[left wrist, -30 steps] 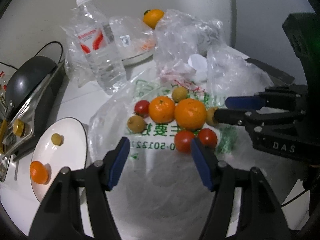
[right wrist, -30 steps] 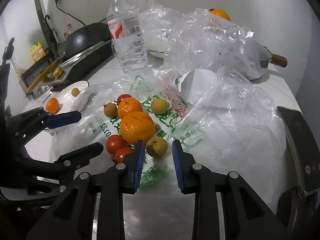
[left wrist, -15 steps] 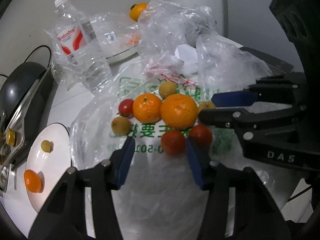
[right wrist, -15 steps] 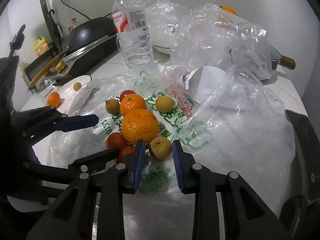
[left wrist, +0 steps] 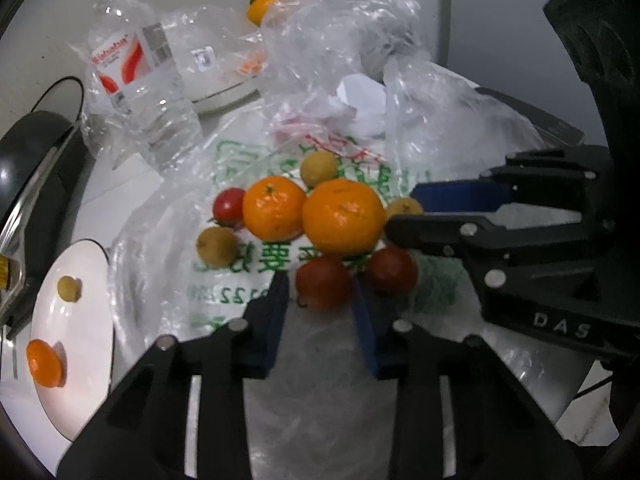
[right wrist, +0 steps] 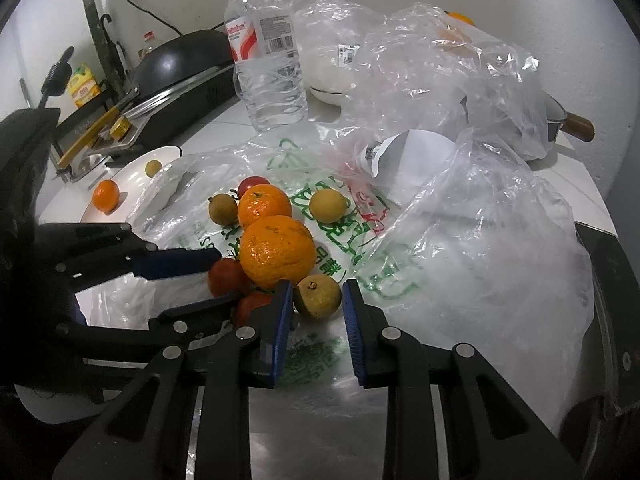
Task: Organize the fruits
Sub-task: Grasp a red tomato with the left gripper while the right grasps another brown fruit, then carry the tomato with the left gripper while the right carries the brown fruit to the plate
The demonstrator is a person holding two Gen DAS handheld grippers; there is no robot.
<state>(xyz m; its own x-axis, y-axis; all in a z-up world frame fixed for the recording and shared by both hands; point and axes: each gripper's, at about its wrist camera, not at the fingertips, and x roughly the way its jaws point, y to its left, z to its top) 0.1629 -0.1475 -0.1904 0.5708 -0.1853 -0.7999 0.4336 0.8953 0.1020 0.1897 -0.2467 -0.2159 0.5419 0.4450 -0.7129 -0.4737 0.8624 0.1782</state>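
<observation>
A pile of fruit lies on a printed plastic bag (left wrist: 224, 280): two oranges (left wrist: 342, 216), three red tomatoes and several small brown-yellow fruits. My left gripper (left wrist: 320, 292) is open, its blue pads on either side of a red tomato (left wrist: 323, 282). My right gripper (right wrist: 314, 300) is open around a small brown fruit (right wrist: 318, 296) at the near edge of the pile; it also shows in the left wrist view (left wrist: 404, 208). A white plate (left wrist: 76, 340) at the left holds a small orange (left wrist: 45, 362) and a small yellow fruit (left wrist: 69, 288).
A clear water bottle (left wrist: 136, 80) stands behind the pile. Crumpled clear bags (right wrist: 448, 76) lie behind and to the right, with an orange (left wrist: 262, 4) at the back. A black pan (right wrist: 180, 60) and stove sit at the left. A dark flat device (right wrist: 616, 320) lies at the right.
My left gripper has moved forward to the pile and narrowed around a red tomato. My right gripper has moved forward, its pads now beside the small brown fruit.
</observation>
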